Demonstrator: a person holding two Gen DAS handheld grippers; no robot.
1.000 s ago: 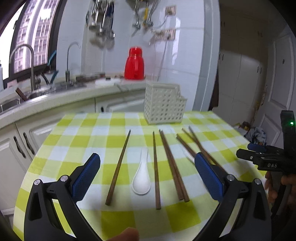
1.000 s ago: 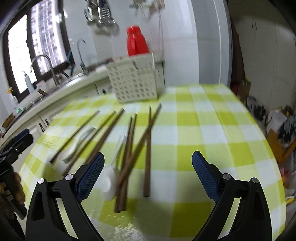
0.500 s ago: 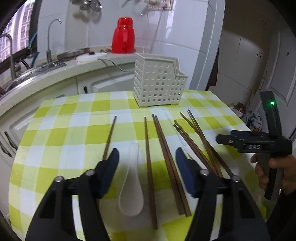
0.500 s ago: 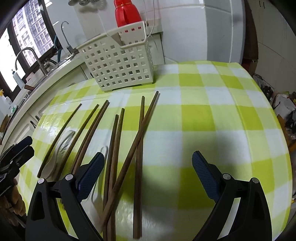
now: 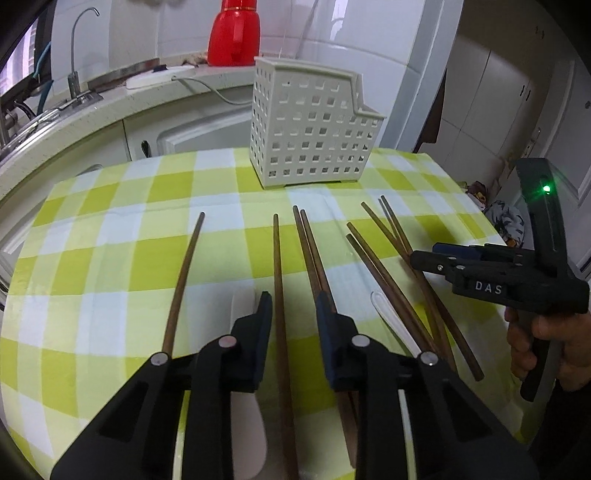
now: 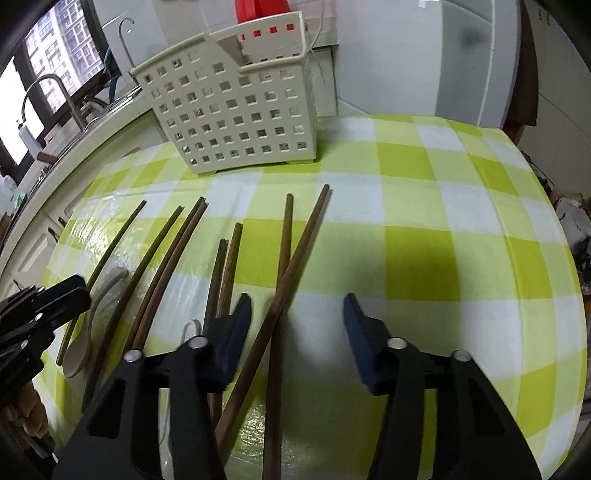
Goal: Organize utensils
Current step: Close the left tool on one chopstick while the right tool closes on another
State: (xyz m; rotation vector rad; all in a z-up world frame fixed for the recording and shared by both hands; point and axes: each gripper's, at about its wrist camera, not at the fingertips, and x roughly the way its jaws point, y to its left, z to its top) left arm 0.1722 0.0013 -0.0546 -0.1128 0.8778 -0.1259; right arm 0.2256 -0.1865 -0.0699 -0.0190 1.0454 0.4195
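While closing round chopstick [image 5: 277, 280], left claw [image 5: 293, 306] hides spoon [image 5: 242, 306]; right claw [image 6: 297, 308] closing, unclamped.

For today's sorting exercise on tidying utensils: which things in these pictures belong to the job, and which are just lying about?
Belong to the job:
- chopsticks
- white spoon
- clear spoon
- perforated basket
- left gripper, closing around one chopstick
- right gripper, closing over two crossed chopsticks

Just lying about:
- red flask
- tap

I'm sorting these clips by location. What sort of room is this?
Most likely a home kitchen: a counter with a tap behind the checked table, white tiled walls, and chopsticks laid before a white utensil basket.
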